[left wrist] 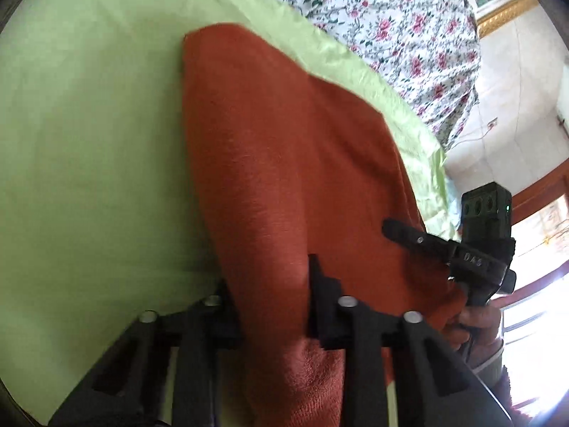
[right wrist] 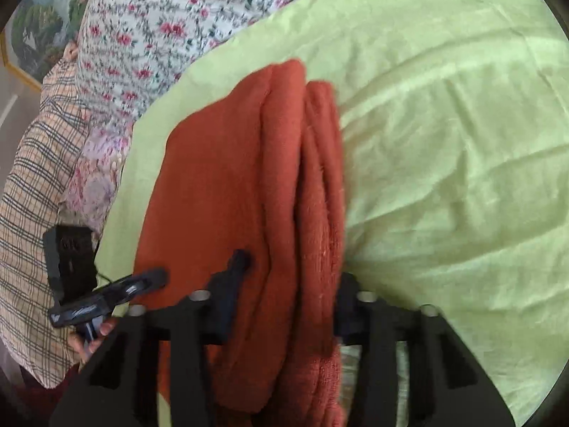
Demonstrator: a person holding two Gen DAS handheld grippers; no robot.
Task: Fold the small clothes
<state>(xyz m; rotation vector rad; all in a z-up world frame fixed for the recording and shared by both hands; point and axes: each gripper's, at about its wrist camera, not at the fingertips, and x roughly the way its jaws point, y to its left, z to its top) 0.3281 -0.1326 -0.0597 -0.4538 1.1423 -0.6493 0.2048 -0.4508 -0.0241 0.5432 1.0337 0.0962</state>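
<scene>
A rust-orange terry cloth [left wrist: 284, 149] lies folded in layers on the light green sheet [left wrist: 89, 124]. My left gripper [left wrist: 272, 284] is shut on the cloth's near edge, which bulges between its black fingers. In the right wrist view the same cloth [right wrist: 227, 178] shows several stacked folds, and my right gripper [right wrist: 291, 277] is shut on its near edge. Each gripper shows in the other's view: the right one [left wrist: 398, 229] at the cloth's right side, the left one [right wrist: 149, 279] at its left side.
A floral quilt [left wrist: 391, 25] lies beyond the green sheet [right wrist: 444, 142]. A plaid fabric [right wrist: 32, 185] is at the left in the right wrist view. A framed picture [left wrist: 498, 3], a white wall and a bright window [left wrist: 540, 259] lie to the right.
</scene>
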